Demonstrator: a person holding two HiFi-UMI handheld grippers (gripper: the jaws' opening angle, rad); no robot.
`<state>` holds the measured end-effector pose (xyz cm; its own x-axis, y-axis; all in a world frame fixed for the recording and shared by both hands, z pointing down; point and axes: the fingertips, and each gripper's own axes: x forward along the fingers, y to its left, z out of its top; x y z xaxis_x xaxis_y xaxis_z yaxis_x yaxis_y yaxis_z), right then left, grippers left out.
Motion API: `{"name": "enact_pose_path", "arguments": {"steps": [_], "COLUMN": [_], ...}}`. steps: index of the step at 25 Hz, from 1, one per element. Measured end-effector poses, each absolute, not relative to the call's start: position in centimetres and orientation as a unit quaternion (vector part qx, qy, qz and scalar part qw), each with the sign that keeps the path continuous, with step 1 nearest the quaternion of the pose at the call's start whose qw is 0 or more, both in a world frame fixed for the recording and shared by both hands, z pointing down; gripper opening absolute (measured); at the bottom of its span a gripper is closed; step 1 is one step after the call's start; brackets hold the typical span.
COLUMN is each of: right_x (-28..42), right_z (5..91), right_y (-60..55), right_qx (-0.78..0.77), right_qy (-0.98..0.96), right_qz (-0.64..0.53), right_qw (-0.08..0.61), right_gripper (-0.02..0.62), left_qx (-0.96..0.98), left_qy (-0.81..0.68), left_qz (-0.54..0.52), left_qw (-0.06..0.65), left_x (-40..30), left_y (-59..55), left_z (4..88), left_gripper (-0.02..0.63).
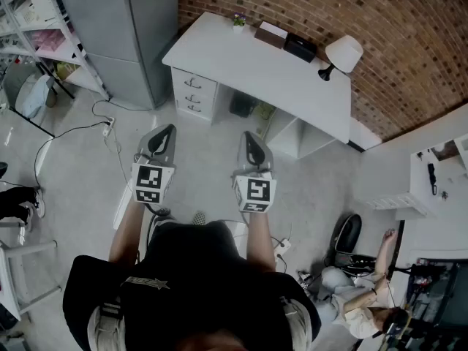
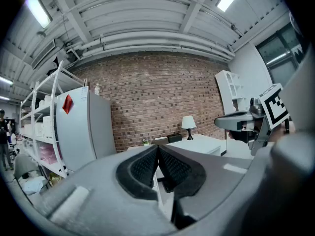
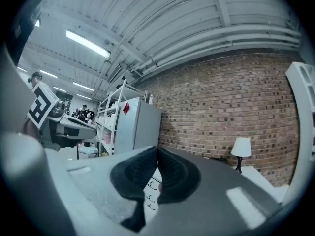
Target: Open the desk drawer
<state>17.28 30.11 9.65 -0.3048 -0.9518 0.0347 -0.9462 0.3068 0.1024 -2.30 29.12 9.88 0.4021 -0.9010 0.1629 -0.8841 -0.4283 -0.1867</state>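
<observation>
We face a brick wall (image 1: 314, 6) that runs across the top of the head view from twelve to two o'clock. At eleven o'clock a tall grey cabinet (image 1: 135, 28) stands against it, with white shelving (image 1: 44, 28) at ten o'clock beside it. A white desk (image 1: 248, 61) stands in front of the wall at twelve to one o'clock. Under the desk's left end sits the drawer stack (image 1: 194, 92), three fronts with dark handles, all flush and closed, at twelve o'clock from our left hand and well apart from both tools.

We hold the left gripper (image 1: 167, 131) and the right gripper (image 1: 249, 137) side by side over the bare floor, both aimed toward the desk. In the left gripper view the two ribbed pads meet at their tips with nothing between them, and the right gripper view shows the same: both claws pinched together and empty.

A person sits on the floor at four o'clock (image 1: 358, 298). On the desk we see a white-shaded lamp (image 1: 342, 53) at the right end, a black box (image 1: 300, 47), a brown box (image 1: 270, 34) and a small plant (image 1: 238, 21)
</observation>
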Motion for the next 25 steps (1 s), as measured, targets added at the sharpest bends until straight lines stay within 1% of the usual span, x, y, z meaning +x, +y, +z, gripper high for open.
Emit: {"name": "enact_pose_path", "arguments": {"steps": [25], "right_x": [16.7], "right_z": [10.4], "right_y": [28.4], "right_qx": [0.580], "right_qy": [-0.812], "right_qz": [-0.030], "right_qw": [0.055], "right_gripper": [0.006], "left_qx": [-0.827], "left_qy": [0.547], "left_qz": [-0.124], "left_qw": [0.031], "left_x": [-2.9], "left_y": [28.1], "left_z": [10.2], "left_gripper": [0.011]}}
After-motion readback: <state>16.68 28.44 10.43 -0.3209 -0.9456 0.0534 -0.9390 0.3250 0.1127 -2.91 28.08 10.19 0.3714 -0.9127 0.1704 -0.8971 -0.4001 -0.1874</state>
